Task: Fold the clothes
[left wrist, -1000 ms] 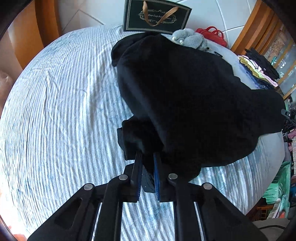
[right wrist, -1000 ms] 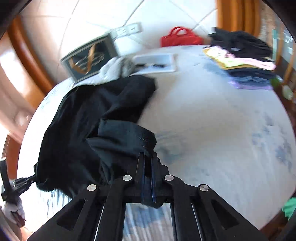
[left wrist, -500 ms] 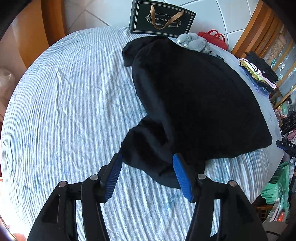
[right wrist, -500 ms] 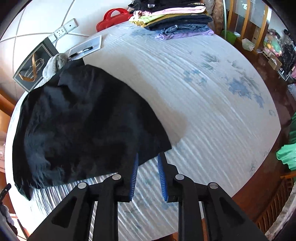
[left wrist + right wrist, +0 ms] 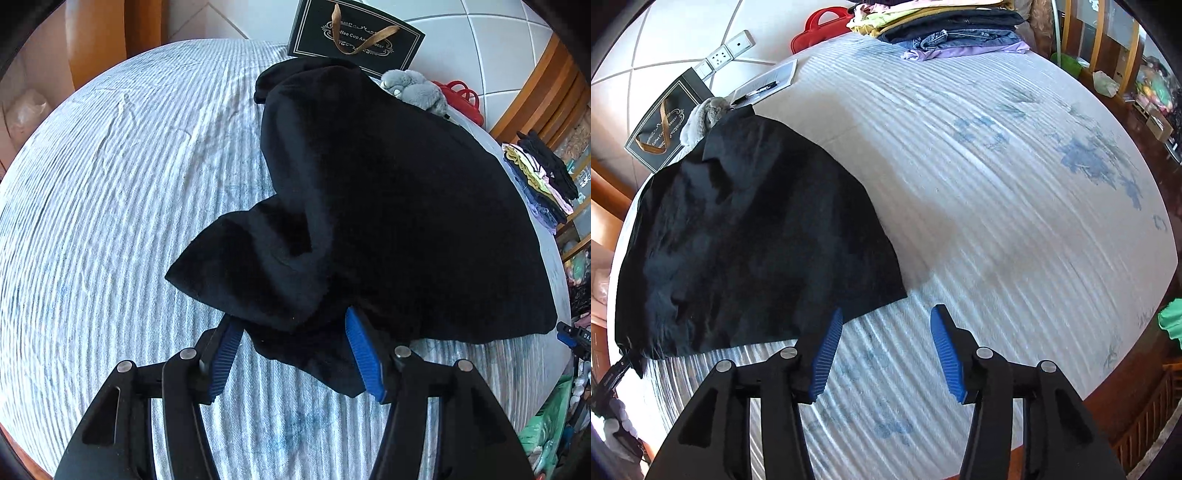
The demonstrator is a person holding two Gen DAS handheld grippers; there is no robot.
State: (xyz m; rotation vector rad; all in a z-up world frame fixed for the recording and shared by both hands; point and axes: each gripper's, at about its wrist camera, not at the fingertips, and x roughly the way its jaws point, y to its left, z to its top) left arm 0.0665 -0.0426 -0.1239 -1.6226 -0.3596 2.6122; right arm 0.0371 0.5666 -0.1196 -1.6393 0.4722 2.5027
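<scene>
A black shirt (image 5: 369, 203) lies spread on the striped blue-white cloth (image 5: 110, 184) of the table. My left gripper (image 5: 293, 321) stands open over the shirt's bunched near-left corner; loose folds lie between its blue pads (image 5: 225, 354), which do not press on them. In the right wrist view the shirt (image 5: 746, 240) lies flat with its collar at the far end. My right gripper (image 5: 886, 312) hovers just past the shirt's near-right corner, its jaws opening, with only bare cloth (image 5: 997, 184) between them.
At the far edge stand a black gift bag (image 5: 354, 37), a grey plush toy (image 5: 413, 90) touching the shirt, a red bag (image 5: 820, 29) and a paper with a pen (image 5: 764, 85). A stack of folded clothes (image 5: 953, 29) sits at the far right.
Both grippers were shut on the black shirt's corners and have let go and opened. The shirt dropped and now lies spread out. The right gripper swung down toward the near-right corner.
</scene>
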